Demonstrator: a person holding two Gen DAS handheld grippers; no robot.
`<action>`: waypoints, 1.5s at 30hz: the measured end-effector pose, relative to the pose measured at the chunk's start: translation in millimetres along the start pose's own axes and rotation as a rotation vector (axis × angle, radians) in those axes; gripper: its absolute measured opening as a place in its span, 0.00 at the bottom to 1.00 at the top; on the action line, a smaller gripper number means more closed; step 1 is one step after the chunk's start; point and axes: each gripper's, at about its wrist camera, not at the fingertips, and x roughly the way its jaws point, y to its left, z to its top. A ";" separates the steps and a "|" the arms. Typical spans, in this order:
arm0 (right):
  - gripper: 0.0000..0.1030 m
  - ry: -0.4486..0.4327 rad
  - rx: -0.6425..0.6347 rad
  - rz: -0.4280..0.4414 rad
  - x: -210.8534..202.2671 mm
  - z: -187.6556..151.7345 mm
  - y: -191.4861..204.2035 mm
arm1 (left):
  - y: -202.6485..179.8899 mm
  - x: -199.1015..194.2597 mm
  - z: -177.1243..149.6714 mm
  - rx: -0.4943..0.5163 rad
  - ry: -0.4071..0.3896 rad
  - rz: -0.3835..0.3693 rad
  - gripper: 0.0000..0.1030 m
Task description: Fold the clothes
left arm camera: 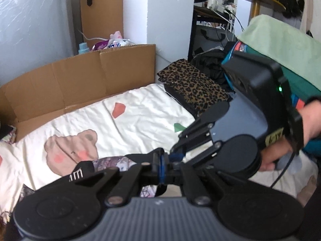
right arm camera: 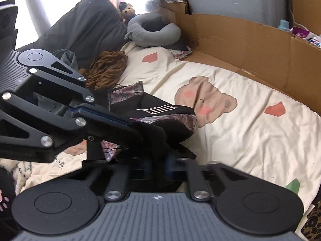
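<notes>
Black garment w/ paisley lining [right arm camera: 160,110] lies bunched on the bed's white bear-print duvet [right arm camera: 250,136], just left of the bear print [right arm camera: 204,102]. Left claw [left arm camera: 160,167] is clenched on the garment's black edge; right claw [left arm camera: 175,156] meets it tip to tip, also clenched on that cloth. Beyond the garment: brown crumpled cloth [right arm camera: 108,68], grey neck pillow [right arm camera: 152,32]. Right of the garment: cardboard [left arm camera: 80,84] along the wall, then 1 folded leopard-print piece [left arm camera: 192,84].

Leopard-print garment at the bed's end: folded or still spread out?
Folded. The leopard-print garment lies as a flat, squared stack with layered edges showing, on top of something dark, beside the white bedsheet.
</notes>
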 end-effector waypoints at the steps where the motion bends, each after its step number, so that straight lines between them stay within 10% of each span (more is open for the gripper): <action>1: 0.00 -0.008 0.014 -0.007 -0.9 -1.3 -2.6 | 0.3 -0.1 -0.5 -0.005 0.002 0.003 0.01; 25: 0.00 0.110 0.389 -0.211 6.4 -104.8 -129.7 | 73.4 -5.6 -91.3 -0.293 0.137 0.231 0.08; 33: 0.31 0.121 0.308 -0.149 5.8 -107.9 -94.2 | 93.3 -21.1 -125.4 -0.388 0.165 0.332 0.14; 45: 0.31 0.166 0.286 -0.042 41.4 -89.2 -32.2 | 114.3 -46.6 -170.7 -0.450 0.198 0.421 0.22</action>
